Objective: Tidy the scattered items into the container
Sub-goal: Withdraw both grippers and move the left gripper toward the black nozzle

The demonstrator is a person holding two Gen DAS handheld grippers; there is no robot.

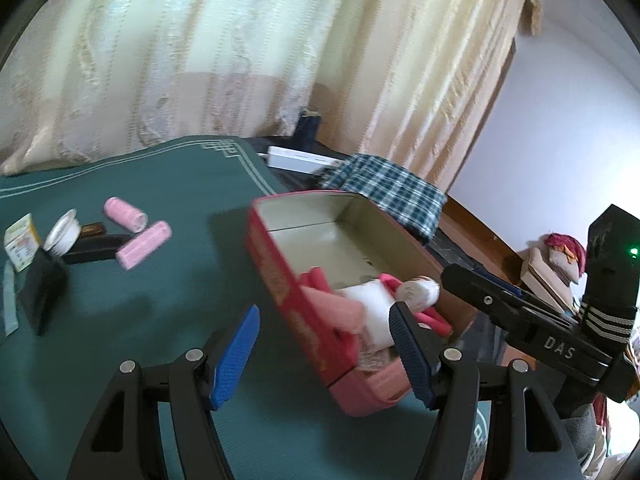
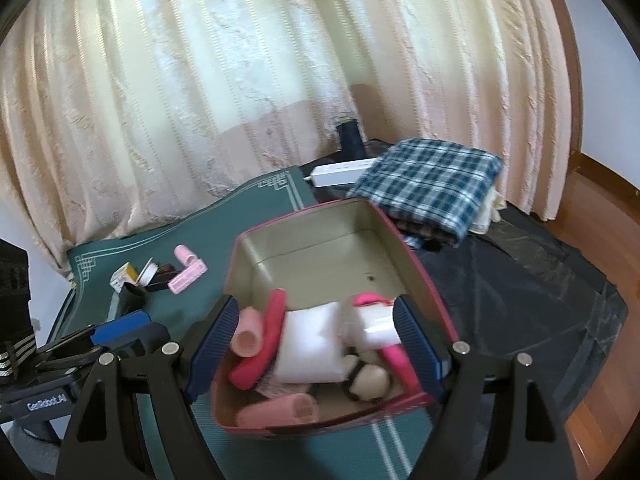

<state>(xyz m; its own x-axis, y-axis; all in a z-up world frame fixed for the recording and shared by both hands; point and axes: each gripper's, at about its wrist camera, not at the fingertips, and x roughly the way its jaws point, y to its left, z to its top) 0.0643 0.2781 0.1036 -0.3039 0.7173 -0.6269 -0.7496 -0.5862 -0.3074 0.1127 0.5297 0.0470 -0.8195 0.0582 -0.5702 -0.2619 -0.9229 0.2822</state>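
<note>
Red tin container (image 2: 416,256) sits on the green tabletop (image 1: 168,312), partly filled: pink rollers, a white pad, a small white bottle piled at its near end, far half bare. Its long axis runs from roughly 6 toward 12 o'clock in the right wrist view, tilted a bit toward 1.

Right tongs (image 2: 316,350) hang over the near end of the tin, jaws apart and straddling the pile; nothing looks clamped, though a white-and-pink piece lies just beside the right pad, contact unclear. Left tongs (image 1: 326,356) also apart, empty, straddling the tin's near left wall.

Still loose: two pink rollers (image 1: 138,236) next to each other, a round white jar (image 1: 62,234), a small yellow-white box (image 1: 20,246), dark flat case (image 1: 96,246), black box (image 1: 42,292). Cluster lies at about 10 o'clock from the left tongs, well apart from the tin, and at 10 o'clock from the right tongs too, but farther off.

Judgement: left hand is nearer the cluster, so the next pick likely falls to it. Front roller's long axis runs about 8 to 2 o'clock; tongs should close across it. Task roughly half done.
</note>
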